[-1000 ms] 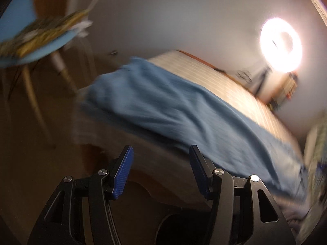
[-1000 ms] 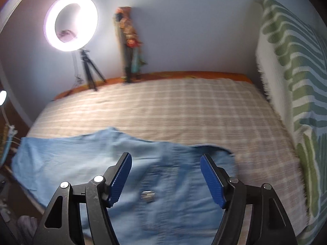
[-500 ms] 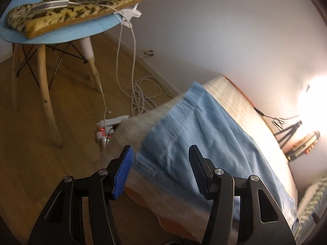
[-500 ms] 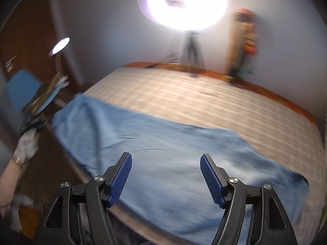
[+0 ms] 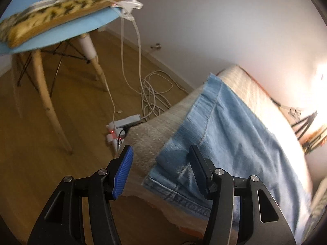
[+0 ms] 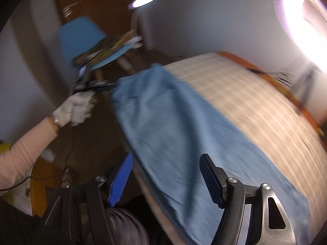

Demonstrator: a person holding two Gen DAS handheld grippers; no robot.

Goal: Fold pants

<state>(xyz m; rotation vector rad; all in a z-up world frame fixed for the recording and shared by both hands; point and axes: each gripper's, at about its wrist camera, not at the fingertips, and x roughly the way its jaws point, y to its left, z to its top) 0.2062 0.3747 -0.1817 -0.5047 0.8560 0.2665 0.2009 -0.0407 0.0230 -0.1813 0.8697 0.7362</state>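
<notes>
The left gripper (image 5: pixel 161 173) is holding its jaws apart with nothing clamped; its ribbed blue pads (image 5: pixel 122 173) are hanging over the hem corner of the light blue denim pants (image 5: pixel 220 134), which are lying in the lower middle and right of the left wrist frame. The right gripper (image 6: pixel 165 180) is likewise standing wide with nothing between its pads, its jaws hovering over the near edge of the same pants (image 6: pixel 173 126), which run from the frame's upper middle to its lower right.

The denim is showing a stitched, slightly frayed hem and a long seam, soft creases, and a flat spread along the edge of the bed (image 5: pixel 251 94), whose beige checked woven cover (image 6: pixel 245 102) is looking coarse. Beyond, in the upper left of the left view, a blue moulded chair (image 5: pixel 67 32) on pale wooden legs is carrying a leopard-print cushion (image 5: pixel 67 12), with white cables (image 5: pixel 151 94) coiling on the wooden floor (image 5: pixel 30 143).

Compared with a second ago, the left view has swung from the bed's length to the hem end, and the right view has swept from the waistband toward the legs, now catching a white-gloved hand (image 6: pixel 77 106) at middle left.
</notes>
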